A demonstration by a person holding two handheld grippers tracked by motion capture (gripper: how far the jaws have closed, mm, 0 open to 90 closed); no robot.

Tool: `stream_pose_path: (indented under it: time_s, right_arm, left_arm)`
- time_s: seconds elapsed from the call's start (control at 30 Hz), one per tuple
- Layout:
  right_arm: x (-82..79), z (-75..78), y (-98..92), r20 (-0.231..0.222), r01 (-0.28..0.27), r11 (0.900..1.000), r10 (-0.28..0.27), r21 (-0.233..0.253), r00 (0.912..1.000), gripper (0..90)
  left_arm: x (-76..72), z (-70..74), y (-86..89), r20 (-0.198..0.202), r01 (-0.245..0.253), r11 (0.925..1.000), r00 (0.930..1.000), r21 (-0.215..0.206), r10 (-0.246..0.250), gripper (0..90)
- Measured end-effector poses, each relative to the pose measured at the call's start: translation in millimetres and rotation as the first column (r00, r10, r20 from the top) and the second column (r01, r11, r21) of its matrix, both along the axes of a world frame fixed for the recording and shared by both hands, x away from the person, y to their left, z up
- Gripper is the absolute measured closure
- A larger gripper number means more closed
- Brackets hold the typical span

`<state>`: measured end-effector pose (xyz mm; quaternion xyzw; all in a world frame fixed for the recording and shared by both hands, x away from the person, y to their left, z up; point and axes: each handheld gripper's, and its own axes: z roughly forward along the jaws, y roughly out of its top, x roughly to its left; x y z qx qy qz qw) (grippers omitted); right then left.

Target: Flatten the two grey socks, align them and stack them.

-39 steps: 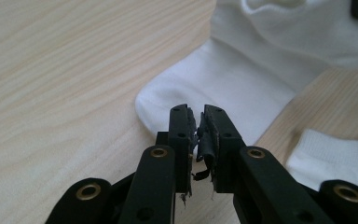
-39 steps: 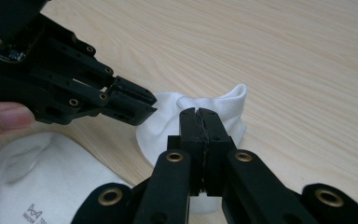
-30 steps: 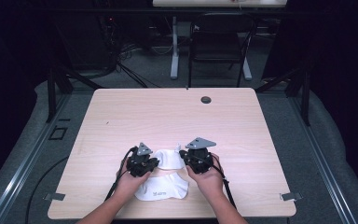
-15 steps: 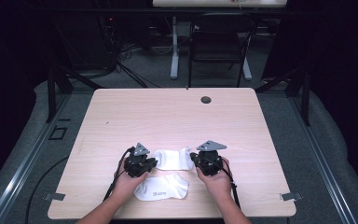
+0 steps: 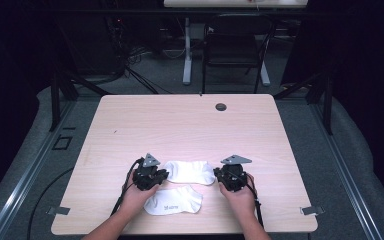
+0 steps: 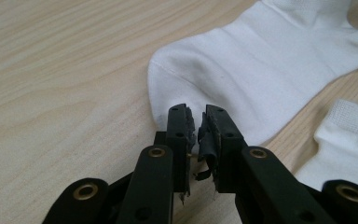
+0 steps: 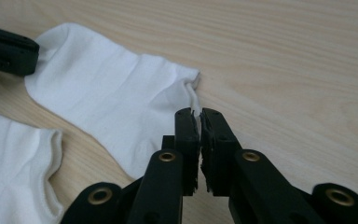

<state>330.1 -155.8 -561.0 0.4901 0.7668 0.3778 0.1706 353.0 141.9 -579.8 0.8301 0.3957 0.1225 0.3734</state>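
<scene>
Two white socks (image 5: 189, 171) (image 5: 174, 200) on table (image 5: 180, 130), each hand-held gripper (image 5: 152, 177) (image 5: 227, 177) clenched on the farther sock's ends.

The black two-jaw tongs (image 6: 198, 122) rise from the bottom edge, jaws nearly together, tips at the rounded end of a flat white cotton sock (image 6: 261, 70); whether fabric is pinched between them is hard to tell. A second white ribbed sock (image 6: 342, 140) lies at the right on the pale wood-grain counter (image 6: 60, 70).

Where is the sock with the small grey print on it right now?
In the high view, the printed sock lies near the table's front edge, just in front of the plain sock, beside the left gripper.
</scene>
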Motion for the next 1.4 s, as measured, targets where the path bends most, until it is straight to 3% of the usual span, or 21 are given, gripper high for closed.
stream_pose_path:
  time_s: [0.1, 0.23, 0.3, 0.33, 0.53, 0.93, 1.07, 1.17, 1.33, 1.4]
  right_arm:
    - [-3.3, 6.3, -1.3, 0.034, 0.008, 1.000, -0.009, 0.009, 0.9994, 83.1]
    - [-3.4, 7.1, 9.4, 0.065, -0.048, 0.998, 0.046, 0.029, 0.9968, 79.8]
    - [-0.5, 3.3, 16.6, 0.058, -0.071, 0.997, 0.071, 0.011, 0.9958, 78.9]
    - [2.4, -0.7, 21.9, 0.053, -0.085, 0.996, 0.086, -0.020, 0.9949, 78.3]
    - [9.2, -15.3, 27.9, 0.008, -0.087, 0.992, 0.089, -0.095, 0.9960, 77.3]
    - [9.2, -18.6, 17.9, -0.010, -0.060, 0.995, 0.059, -0.077, 0.9982, 79.5]
    - [5.8, -14.5, 18.8, -0.003, -0.065, 0.996, 0.065, -0.068, 0.9979, 77.4]
    - [-2.3, -4.9, 23.2, 0.016, -0.101, 0.993, 0.102, -0.055, 0.9946, 78.6]
    - [-18.5, 10.5, 32.9, 0.038, -0.170, 0.982, 0.174, -0.086, 0.9840, 82.6]
    - [-26.8, 13.5, 35.6, 0.040, -0.194, 0.978, 0.197, -0.077, 0.9796, 84.4]
  left_arm:
    - [-0.3, -0.3, -0.1, 0.001, -0.003, 1.0000, 1.0000, -0.003, 0.003, 79.9]
    - [-0.1, -0.3, 0.0, 0.000, -0.001, 1.0000, 1.0000, -0.003, 0.001, 79.9]
    - [0.4, -0.2, 0.4, 0.000, 0.001, 1.0000, 1.0000, -0.002, -0.001, 80.0]
    - [0.5, -0.2, 0.4, 0.001, 0.001, 1.0000, 1.0000, -0.003, -0.001, 80.0]
    - [0.5, -0.6, 0.7, -0.003, -0.003, 0.9999, 1.0000, -0.011, 0.003, 80.0]
    - [0.0, -0.5, 1.7, -0.001, 0.001, 1.0000, 1.0000, -0.009, -0.001, 79.8]
    - [-0.8, -0.3, 1.5, -0.003, 0.005, 0.9999, 1.0000, -0.011, -0.005, 76.4]
    - [-1.1, 0.2, 1.6, -0.007, 0.003, 0.9998, 1.0000, -0.022, -0.003, 73.3]
    - [-4.0, 7.8, 5.7, 0.010, 0.001, 0.9991, 0.9999, -0.043, 0.000, 64.4]
    - [-5.8, 12.2, 8.4, 0.016, 0.006, 0.9987, 0.9999, -0.050, -0.006, 62.7]
